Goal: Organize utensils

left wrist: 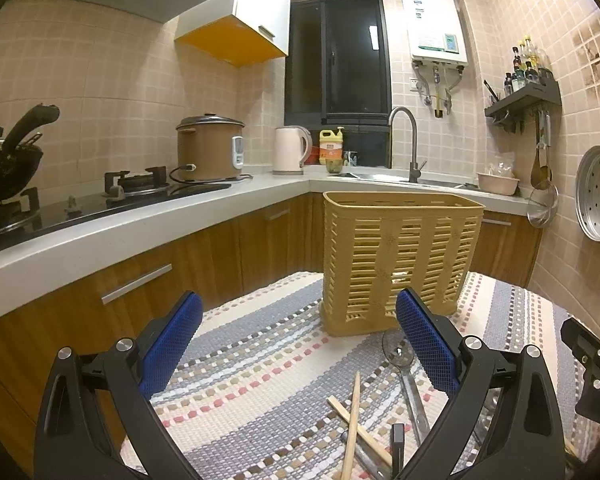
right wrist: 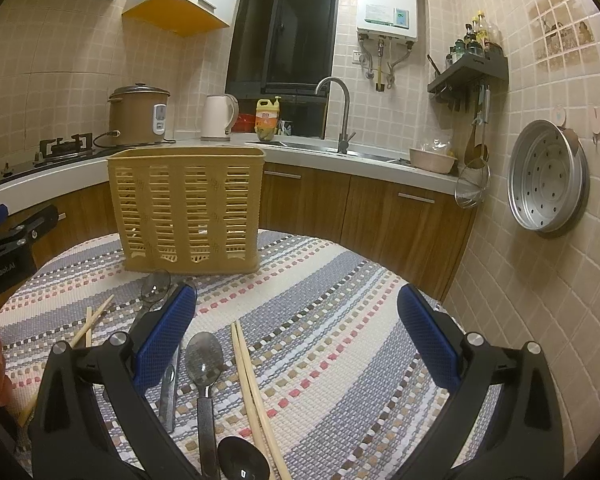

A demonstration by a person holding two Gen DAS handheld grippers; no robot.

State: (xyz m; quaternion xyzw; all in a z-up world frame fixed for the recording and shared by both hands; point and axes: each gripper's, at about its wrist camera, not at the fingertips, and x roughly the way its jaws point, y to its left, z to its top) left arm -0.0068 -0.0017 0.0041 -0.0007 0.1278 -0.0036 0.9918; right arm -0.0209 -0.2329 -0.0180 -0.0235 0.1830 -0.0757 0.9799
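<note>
A tan slotted utensil basket (left wrist: 396,256) stands upright on a striped woven mat (left wrist: 260,360); it also shows in the right wrist view (right wrist: 186,208). My left gripper (left wrist: 300,344) is open and empty, short of the basket. A metal spoon (left wrist: 404,372) and a crossed chopstick pair (left wrist: 354,428) lie near its right finger. My right gripper (right wrist: 296,336) is open and empty above the mat (right wrist: 340,320). Between its fingers lie a steel spoon (right wrist: 204,360), a chopstick pair (right wrist: 252,392) and a black spoon (right wrist: 242,460). Another spoon (right wrist: 154,286) and chopsticks (right wrist: 94,320) lie left.
A kitchen counter (left wrist: 180,208) wraps behind the mat, with a stove, rice cooker (left wrist: 210,146), kettle (left wrist: 290,150) and sink tap (left wrist: 406,140). A steamer tray (right wrist: 546,174) hangs on the right wall. The left gripper's body (right wrist: 8,248) shows at the right view's left edge.
</note>
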